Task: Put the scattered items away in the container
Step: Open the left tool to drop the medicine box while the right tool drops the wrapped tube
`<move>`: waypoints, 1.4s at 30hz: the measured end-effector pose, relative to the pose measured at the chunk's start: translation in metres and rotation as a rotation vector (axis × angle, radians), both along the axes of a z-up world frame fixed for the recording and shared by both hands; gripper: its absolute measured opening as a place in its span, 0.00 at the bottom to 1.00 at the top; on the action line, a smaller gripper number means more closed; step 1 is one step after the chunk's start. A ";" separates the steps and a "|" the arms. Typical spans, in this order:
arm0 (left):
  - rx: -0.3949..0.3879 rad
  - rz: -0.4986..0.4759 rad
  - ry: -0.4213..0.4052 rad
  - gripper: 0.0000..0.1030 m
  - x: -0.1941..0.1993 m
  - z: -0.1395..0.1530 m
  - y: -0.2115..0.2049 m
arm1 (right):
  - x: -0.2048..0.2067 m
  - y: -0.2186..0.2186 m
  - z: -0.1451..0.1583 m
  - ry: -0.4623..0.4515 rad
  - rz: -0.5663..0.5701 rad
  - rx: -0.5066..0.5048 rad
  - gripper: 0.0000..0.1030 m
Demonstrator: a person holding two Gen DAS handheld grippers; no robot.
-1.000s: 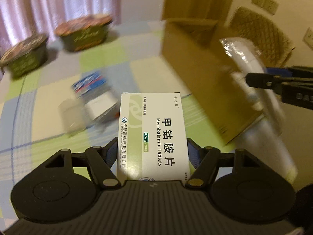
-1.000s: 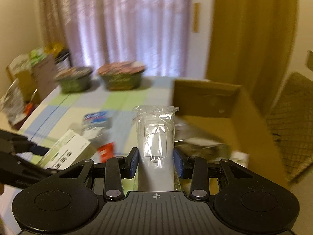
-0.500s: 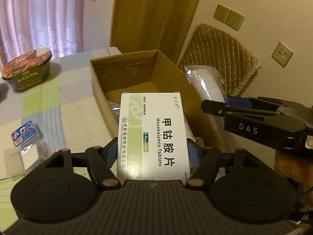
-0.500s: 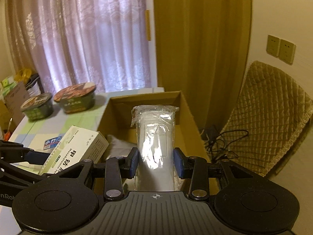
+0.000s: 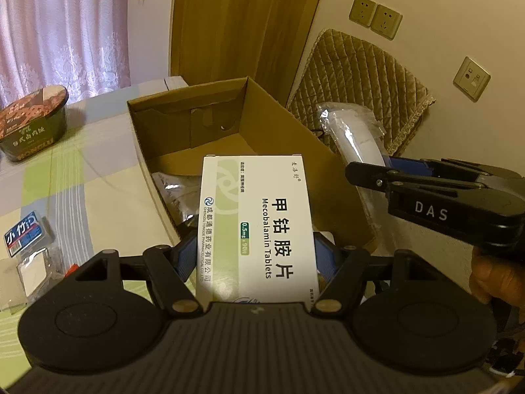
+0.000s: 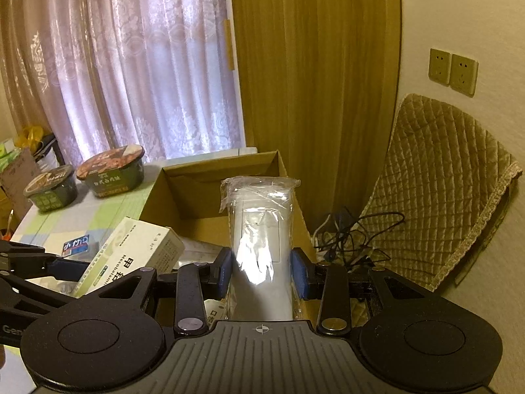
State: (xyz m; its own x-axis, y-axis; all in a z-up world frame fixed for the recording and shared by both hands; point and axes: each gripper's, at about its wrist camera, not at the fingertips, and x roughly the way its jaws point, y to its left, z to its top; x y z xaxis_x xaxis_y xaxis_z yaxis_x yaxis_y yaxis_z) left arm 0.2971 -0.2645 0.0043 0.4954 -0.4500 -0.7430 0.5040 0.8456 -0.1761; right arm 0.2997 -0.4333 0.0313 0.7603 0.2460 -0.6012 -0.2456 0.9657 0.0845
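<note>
The worktop [image 5: 82, 177], under a checked cloth, carries an open cardboard box [image 5: 279, 131] with what looks like a silvery packet on its floor, though that part is dim. The left tongs [image 5: 256, 256] clamp a white Mecobalamin tablet box [image 5: 259, 223] between their blue pads, held above the box's near edge. The right tongs [image 6: 262, 272] grip a plastic-wrapped white pack [image 6: 259, 236] upright over the carton's right wall. A small blue packet [image 5: 24, 233] lies on the cloth, left of the carton.
</note>
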 end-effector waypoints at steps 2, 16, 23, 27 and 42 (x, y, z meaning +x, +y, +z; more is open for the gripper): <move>0.006 -0.005 -0.017 0.65 0.001 0.000 -0.003 | -0.001 0.000 0.001 -0.004 -0.007 0.001 0.40; 0.026 -0.004 -0.048 0.70 0.009 -0.006 -0.012 | 0.001 -0.009 0.004 -0.007 -0.021 -0.010 0.40; 0.034 0.032 -0.035 0.70 0.008 -0.009 0.009 | 0.001 -0.005 0.004 -0.006 -0.011 -0.005 0.40; 0.034 0.053 -0.034 0.70 0.006 -0.008 0.021 | 0.001 0.001 0.006 -0.007 -0.001 -0.004 0.40; 0.023 0.081 -0.034 0.70 0.001 -0.007 0.046 | 0.017 0.020 0.003 0.019 0.020 0.011 0.40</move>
State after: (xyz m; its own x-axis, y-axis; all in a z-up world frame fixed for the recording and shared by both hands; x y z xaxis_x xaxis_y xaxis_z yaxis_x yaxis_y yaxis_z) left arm 0.2980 -0.2189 -0.0024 0.5546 -0.3901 -0.7350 0.4387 0.8876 -0.1402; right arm 0.3166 -0.4128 0.0343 0.7437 0.2676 -0.6127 -0.2631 0.9596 0.0997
